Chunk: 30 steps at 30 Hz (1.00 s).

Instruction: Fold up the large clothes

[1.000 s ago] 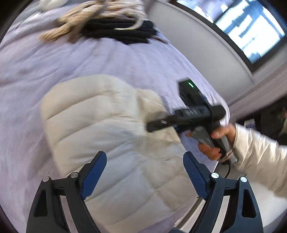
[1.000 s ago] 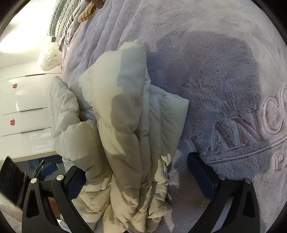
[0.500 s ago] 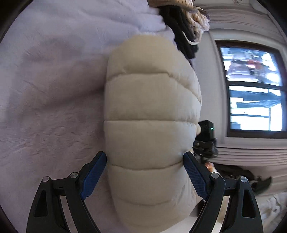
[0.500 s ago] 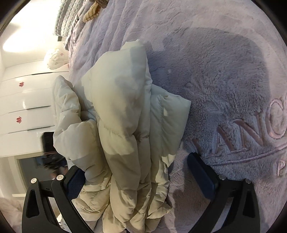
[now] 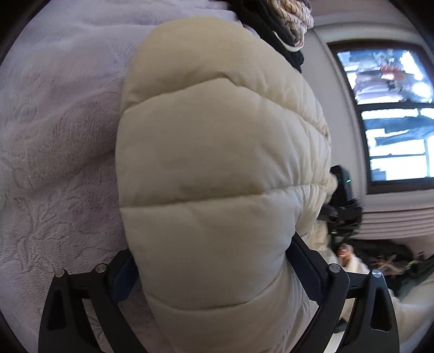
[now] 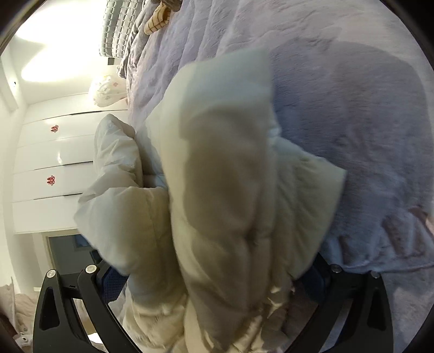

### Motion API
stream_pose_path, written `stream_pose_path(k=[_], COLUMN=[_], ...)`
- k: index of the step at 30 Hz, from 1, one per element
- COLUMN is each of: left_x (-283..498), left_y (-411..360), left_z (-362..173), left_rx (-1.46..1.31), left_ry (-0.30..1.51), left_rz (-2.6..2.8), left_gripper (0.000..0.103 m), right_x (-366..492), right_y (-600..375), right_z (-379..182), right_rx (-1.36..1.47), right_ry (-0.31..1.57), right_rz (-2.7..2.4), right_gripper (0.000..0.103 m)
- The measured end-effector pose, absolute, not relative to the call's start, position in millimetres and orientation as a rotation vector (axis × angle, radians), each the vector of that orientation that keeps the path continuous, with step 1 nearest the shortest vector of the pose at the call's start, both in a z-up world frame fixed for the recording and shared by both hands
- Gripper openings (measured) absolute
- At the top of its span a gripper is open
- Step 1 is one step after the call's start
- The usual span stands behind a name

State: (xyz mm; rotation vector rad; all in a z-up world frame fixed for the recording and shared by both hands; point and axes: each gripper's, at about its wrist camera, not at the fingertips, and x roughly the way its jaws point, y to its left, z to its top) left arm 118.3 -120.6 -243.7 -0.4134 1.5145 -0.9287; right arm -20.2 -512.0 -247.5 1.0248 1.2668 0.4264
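A cream puffer jacket (image 5: 217,163), folded into a thick bundle, lies on the lilac fleece blanket (image 5: 54,163) of a bed. My left gripper (image 5: 214,271) straddles its near end; the jaws are opening and the padding bulges between the blue pads (image 5: 122,277) and over them. In the right wrist view the same jacket (image 6: 222,190) looks blurred and bunched, with a sleeve (image 6: 116,163) hanging off the bed's left side. My right gripper (image 6: 214,279) stands wide around that end, its pads partly covered by fabric. The right gripper's black body (image 5: 343,201) shows beyond the jacket.
A pile of dark and plaid clothes (image 5: 284,21) lies at the far end of the bed. A window (image 5: 393,108) is to the right. White drawers (image 6: 54,163) and a grey checked pillow (image 6: 119,24) stand left of the blanket (image 6: 352,135). A hand (image 5: 344,251) holds the right gripper.
My left gripper has rolled and come down onto the jacket, which now fills its view between the fingers. My right gripper has edged closer to the bunched end.
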Motion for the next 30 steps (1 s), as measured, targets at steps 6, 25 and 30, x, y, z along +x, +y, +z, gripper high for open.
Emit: stream_pose_path(k=[6,25,30], left_x=[113,114,145], left_y=[-137,-90,-40], left_z=[-217,-140,-122], left_rx=[-0.217,-0.164,-0.188], left_ry=[1.434,1.278,1.233], left_rz=[-0.863,-0.842,-0.789], left_gripper=[0.091,0.070,0.070], right_x=[-28,3,55], right_y=[-508,-443,-395], right_z=[-250,-199,-189], right_rx=[1.085,1.099,1.041], right_ry=[1.261,1.225,1.227], right_rz=[0.347,0.289,0.359], right_gripper=[0.078,0.049,0.049])
